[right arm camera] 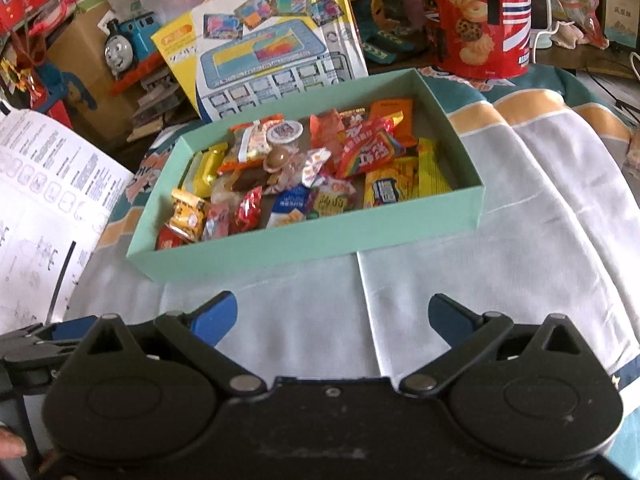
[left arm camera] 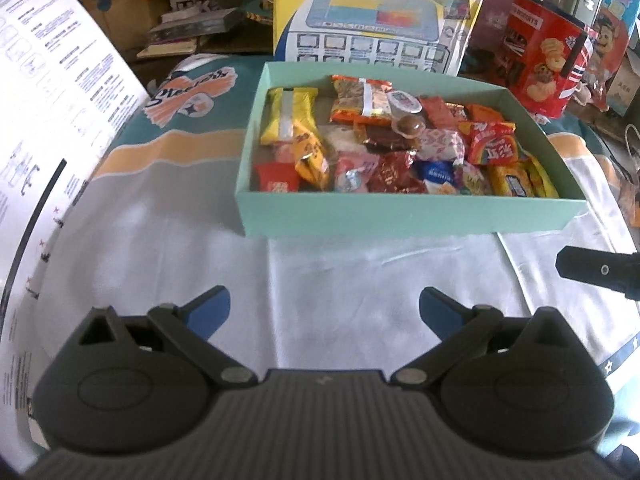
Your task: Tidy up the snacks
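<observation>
Well, we see a pale cloth under the mint box of snacks — clutter behind. Both our claws, left gripper and right gripper, hover spread over bare cloth.

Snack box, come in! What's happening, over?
Left gripper open, empty. Right gripper open, empty. Green snack box full of wrapped snacks, cloth before it. Nothing blocking, over.

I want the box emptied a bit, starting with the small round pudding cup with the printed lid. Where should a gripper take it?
Grip the pudding cup across its round rim, coming straight down from above. It sits lid-up on top of the other snacks in the green box, so its sides are probably free, while the box walls block a low sideways approach. Both grippers, left and right, are open.
</observation>
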`<state>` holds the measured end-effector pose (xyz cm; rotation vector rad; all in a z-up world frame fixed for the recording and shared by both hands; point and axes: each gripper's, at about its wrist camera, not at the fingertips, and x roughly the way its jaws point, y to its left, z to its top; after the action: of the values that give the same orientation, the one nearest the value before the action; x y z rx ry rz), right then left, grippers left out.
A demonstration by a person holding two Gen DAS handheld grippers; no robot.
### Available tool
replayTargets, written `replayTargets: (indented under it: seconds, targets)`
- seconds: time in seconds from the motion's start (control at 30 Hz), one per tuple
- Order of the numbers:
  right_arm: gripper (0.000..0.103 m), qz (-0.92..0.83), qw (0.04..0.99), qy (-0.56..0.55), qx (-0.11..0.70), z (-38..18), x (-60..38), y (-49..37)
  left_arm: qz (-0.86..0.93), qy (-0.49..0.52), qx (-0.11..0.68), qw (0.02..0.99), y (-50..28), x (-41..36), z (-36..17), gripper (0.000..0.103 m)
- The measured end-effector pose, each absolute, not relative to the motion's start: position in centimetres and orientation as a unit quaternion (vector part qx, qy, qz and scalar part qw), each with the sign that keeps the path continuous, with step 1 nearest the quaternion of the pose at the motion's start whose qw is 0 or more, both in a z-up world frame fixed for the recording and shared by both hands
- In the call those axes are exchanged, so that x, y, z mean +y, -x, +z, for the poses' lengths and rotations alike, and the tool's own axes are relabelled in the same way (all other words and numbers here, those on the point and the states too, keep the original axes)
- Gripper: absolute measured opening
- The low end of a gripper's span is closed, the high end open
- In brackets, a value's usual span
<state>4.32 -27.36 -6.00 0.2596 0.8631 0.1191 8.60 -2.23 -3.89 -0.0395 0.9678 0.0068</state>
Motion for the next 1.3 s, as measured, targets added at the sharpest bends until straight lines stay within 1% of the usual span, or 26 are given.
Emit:
replayTargets:
  seconds: [0.37,1.3]
  targets:
    - [0.103,0.044,0.891,-0.123,0.435,-6.9,-27.8,-4.1,0.035,0.013,0.463,0.885,-7.8,-1.2,-3.8,0.103]
    - [0.103,0.032,0.893,-0.096,0.439,-6.1,-27.6,-5.2,0.053,0.024,0.465,0.883,-8.4,0.1,-3.7,0.103]
